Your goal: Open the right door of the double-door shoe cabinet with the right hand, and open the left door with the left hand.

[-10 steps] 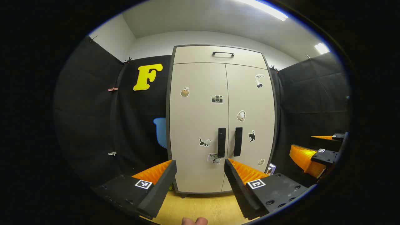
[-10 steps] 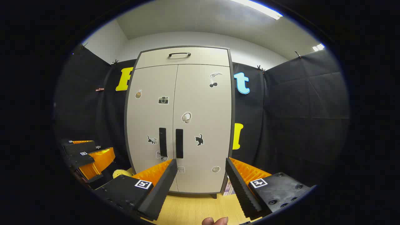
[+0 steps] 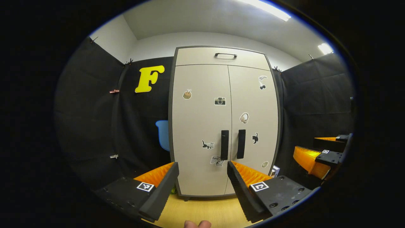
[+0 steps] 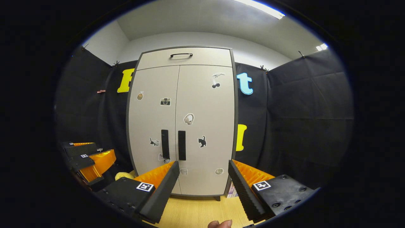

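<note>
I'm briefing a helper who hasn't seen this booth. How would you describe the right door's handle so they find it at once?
Find the tall pale cabinet against the black cloth wall. Two dark vertical bar handles flank its centre seam, low down. The right door's handle lies right of the seam, nearest the black cat sticker; the left door's handle sits beside a walking-cat sticker.

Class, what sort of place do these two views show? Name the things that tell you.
Probably a recording booth indoors: black cloth walls clipped up around a lone shoe cabinet on a wooden floor, under ceiling strip lights.
</note>
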`<state>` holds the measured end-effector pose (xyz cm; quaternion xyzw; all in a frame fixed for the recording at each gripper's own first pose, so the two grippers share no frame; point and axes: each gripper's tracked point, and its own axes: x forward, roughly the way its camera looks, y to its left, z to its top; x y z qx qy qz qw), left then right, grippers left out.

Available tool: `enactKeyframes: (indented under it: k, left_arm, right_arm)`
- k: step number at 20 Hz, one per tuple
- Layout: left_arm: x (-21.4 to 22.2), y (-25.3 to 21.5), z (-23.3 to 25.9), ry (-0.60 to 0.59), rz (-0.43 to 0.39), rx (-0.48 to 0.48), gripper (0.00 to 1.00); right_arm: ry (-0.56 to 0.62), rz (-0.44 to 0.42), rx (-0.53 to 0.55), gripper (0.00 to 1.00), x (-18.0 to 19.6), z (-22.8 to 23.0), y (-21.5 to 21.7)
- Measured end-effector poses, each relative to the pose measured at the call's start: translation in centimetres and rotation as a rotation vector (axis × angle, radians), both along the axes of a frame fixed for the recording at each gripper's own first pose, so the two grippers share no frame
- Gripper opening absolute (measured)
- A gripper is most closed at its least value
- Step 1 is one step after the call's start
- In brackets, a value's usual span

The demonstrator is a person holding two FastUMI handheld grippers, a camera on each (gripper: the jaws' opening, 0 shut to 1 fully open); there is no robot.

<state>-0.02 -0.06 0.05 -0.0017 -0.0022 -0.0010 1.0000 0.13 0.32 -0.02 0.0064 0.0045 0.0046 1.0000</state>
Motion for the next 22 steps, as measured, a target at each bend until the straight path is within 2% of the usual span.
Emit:
enactKeyframes:
  k: [17, 22]
  left_arm:
    - [0.0, 0.2, -0.2, 0.004, 0.008, 0.018, 0.94]
    - [0.0, 0.3, -0.3, 0.008, 0.016, 0.016, 0.94]
  right_arm:
    - [0.011, 0.018, 0.013, 0.98, 0.2, -0.3, 0.8]
    - [-0.027, 0.073, 0.018, 0.98, 3.0, 0.7, 2.6]
